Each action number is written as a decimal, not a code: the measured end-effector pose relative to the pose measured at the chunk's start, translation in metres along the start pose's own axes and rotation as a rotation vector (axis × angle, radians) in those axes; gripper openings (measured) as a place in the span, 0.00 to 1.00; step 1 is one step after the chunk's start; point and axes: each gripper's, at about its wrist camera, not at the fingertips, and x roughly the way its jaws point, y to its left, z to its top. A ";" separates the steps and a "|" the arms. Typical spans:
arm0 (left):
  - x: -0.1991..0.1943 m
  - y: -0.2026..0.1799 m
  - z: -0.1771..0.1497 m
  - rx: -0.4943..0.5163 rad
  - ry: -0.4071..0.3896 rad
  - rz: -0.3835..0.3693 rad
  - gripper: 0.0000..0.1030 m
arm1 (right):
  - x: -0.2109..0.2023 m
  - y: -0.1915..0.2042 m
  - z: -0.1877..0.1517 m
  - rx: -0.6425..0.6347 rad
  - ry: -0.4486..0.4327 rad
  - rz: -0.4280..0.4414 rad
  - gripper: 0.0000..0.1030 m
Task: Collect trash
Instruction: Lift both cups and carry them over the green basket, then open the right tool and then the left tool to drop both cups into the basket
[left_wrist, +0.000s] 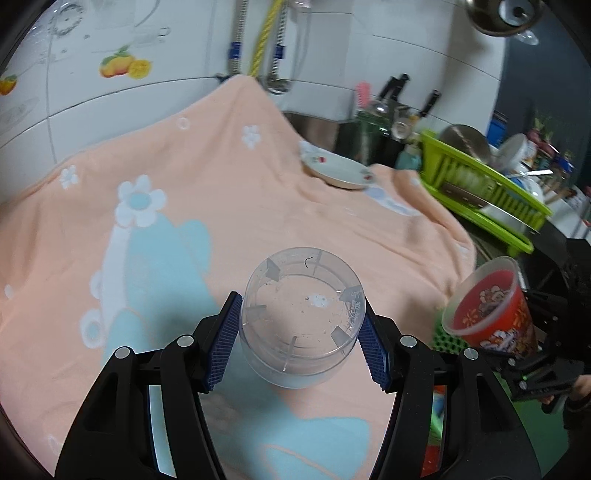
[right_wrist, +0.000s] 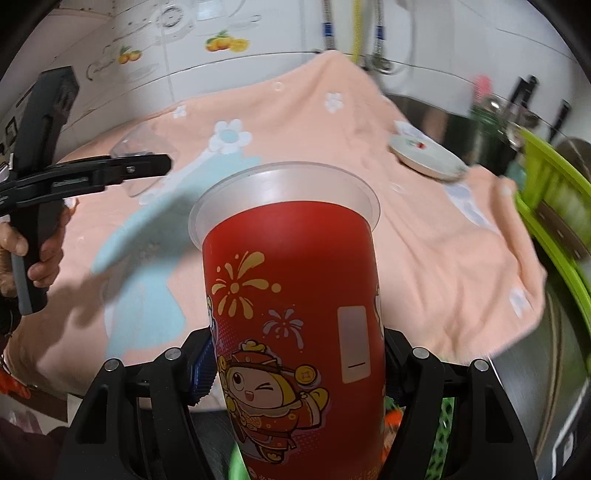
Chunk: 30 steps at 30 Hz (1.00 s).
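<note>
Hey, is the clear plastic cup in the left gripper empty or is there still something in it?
Empty, apart from small specks: the clear cup, clamped in the left gripper, shows the peach towel through its walls and bottom.

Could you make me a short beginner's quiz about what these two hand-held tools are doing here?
1. True or false: the left gripper holds the clear plastic cup.
2. What does the right gripper hold? A) plate B) red printed cup C) knife
3. Fill in: the white plate lies on the peach ____.

Key: 1 true, its jaws are clamped on the cup's sides. 2 B, the red printed cup. 3 towel.
</note>
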 end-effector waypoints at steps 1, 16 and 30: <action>0.000 -0.008 -0.004 0.008 0.004 -0.011 0.58 | -0.003 -0.004 -0.006 0.012 0.003 -0.011 0.66; -0.004 -0.083 -0.031 0.095 0.020 -0.105 0.58 | -0.038 -0.052 -0.080 0.176 0.029 -0.117 0.66; -0.003 -0.120 -0.042 0.149 0.034 -0.139 0.58 | -0.040 -0.062 -0.097 0.223 0.034 -0.142 0.66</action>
